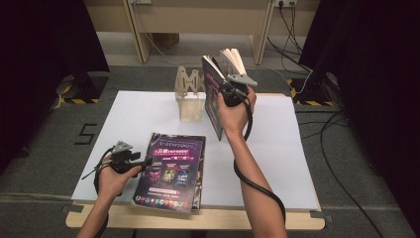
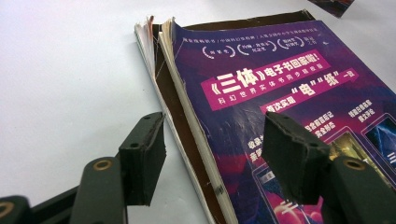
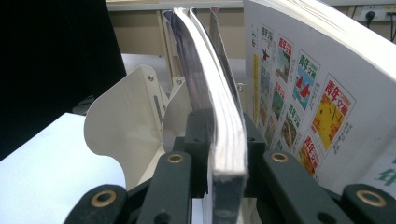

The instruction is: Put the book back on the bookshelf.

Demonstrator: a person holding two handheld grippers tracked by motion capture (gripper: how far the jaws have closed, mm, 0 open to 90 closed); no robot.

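Right gripper view: right hand-held gripper (image 3: 227,140) clamps a glossy, flexing paperback (image 3: 224,116) upright.

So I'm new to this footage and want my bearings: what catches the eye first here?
The raised book, clamped upright in the right gripper above the white table beside a pale rack. Next, the purple-covered book lying flat near the front edge, with the open left gripper at its left side.

I see a wooden table (image 1: 218,219) under a white sheet (image 1: 277,163). On the sheet: a purple magazine (image 1: 171,171) flat near the front edge, a beige file rack (image 1: 189,96) upright toward the back.
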